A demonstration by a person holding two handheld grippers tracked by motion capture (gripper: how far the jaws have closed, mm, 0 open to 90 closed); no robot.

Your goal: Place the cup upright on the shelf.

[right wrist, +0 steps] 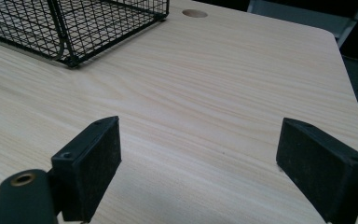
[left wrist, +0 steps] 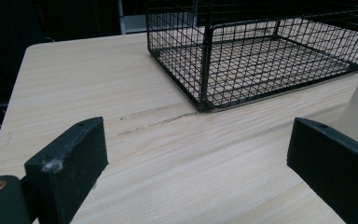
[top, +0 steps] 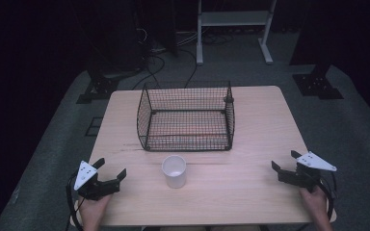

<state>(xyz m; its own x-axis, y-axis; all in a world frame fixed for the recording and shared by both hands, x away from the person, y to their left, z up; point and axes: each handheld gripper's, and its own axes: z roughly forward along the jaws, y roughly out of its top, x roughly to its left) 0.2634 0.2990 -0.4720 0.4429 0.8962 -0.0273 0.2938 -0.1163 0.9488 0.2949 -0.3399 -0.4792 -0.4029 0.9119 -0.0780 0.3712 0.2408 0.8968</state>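
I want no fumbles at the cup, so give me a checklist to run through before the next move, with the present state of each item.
1. Left claw open, nothing between its jaws: ok.
2. Right claw open, nothing between its jaws: ok.
3. White cup upright on the table, mouth up: ok.
4. Cup standing apart from the wire basket, with bare wood between them: ok.
5. Basket top open and its floor bare, ready to take something: ok.
6. Anything inside the cup: cannot tell, though the high view shows a pale inside.
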